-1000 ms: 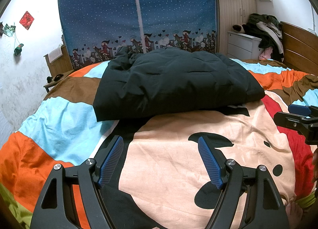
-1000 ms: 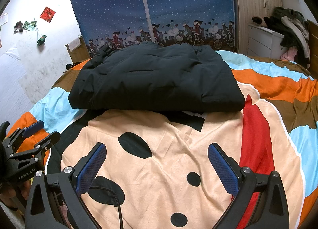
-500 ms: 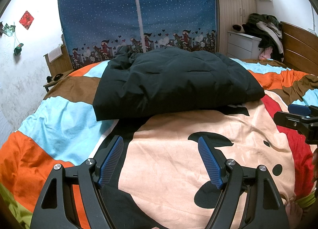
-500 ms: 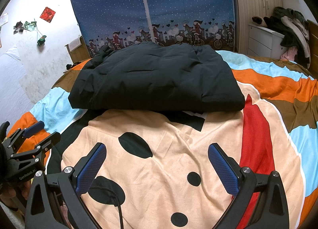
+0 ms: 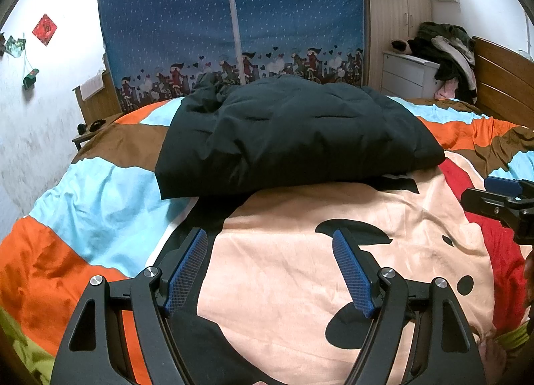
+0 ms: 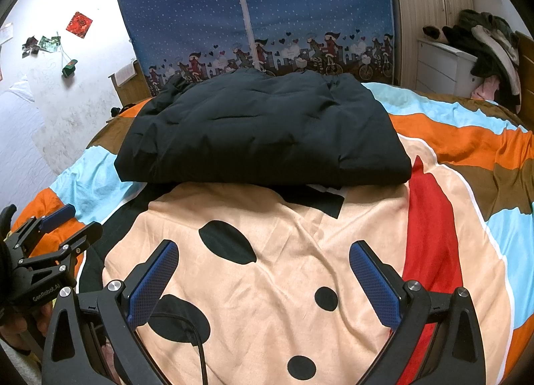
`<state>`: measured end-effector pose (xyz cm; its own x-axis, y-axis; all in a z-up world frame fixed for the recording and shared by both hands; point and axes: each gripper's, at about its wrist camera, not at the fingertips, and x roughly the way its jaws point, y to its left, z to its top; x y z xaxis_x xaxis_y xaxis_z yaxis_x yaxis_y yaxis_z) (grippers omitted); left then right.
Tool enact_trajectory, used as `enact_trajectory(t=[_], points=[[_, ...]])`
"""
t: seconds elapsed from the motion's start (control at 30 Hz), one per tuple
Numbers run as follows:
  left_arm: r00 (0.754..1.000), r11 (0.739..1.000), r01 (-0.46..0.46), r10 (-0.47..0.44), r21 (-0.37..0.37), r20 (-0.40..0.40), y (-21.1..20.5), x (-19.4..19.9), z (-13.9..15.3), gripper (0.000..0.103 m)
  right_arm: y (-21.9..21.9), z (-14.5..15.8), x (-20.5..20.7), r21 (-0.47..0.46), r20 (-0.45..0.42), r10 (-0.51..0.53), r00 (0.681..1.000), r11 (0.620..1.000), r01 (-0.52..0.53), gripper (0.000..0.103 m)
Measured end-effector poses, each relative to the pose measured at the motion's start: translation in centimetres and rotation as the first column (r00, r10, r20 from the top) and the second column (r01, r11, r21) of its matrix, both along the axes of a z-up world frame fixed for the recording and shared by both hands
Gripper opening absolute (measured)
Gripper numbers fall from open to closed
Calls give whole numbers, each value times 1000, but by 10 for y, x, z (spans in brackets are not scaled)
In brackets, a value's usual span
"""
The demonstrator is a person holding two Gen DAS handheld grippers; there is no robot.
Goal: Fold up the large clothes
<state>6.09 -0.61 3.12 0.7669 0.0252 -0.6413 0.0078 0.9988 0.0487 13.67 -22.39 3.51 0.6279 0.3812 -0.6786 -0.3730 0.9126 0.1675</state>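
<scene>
A big bed (image 5: 100,205) fills both views, covered by a bright blanket (image 6: 300,251) with orange, blue, brown and red stripes and a pale cartoon shape with black spots. Behind the bed hangs a blue curtain (image 5: 233,18) with little houses along the bottom. On the far half of the bed lies a black puffy coat (image 5: 293,138), folded into a thick block; it may be a jacket or a quilt, the folds make it hard to tell. At the right, a pile of clothes (image 5: 447,51) sits on a white drawer chest (image 5: 407,74). The left tongs (image 5: 270,271) hang over the blanket, released and spread wide, with nothing between them. The right tongs (image 6: 263,281) are the same, spread wide and empty, well short of the coat.
</scene>
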Motion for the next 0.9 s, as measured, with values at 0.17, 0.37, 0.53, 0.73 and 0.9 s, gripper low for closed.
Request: enact_trajectory(t=[0.17, 0.37, 0.53, 0.73, 0.9], points=[[1000, 1000, 11, -11, -18, -24, 1, 1, -3, 72, 0, 1, 1, 0, 0, -1, 1000, 1000, 1, 103], [1000, 1000, 20, -20, -5, -5, -3, -3, 1, 72, 1, 0, -3, 0, 11, -2, 1000, 1000, 2, 103], [1000, 1000, 25, -25, 3, 15, -3, -5, 4, 72, 4, 2, -9, -1, 24, 0, 1000, 1000, 0, 103], [1000, 1000, 12, -12, 2, 22, 1, -6, 5, 72, 5, 3, -11, 1, 21, -2, 1000, 1000, 2, 103], [1000, 1000, 5, -5, -1, 15, 2, -4, 4, 72, 5, 4, -9, -2, 21, 1, 1000, 1000, -1, 103]])
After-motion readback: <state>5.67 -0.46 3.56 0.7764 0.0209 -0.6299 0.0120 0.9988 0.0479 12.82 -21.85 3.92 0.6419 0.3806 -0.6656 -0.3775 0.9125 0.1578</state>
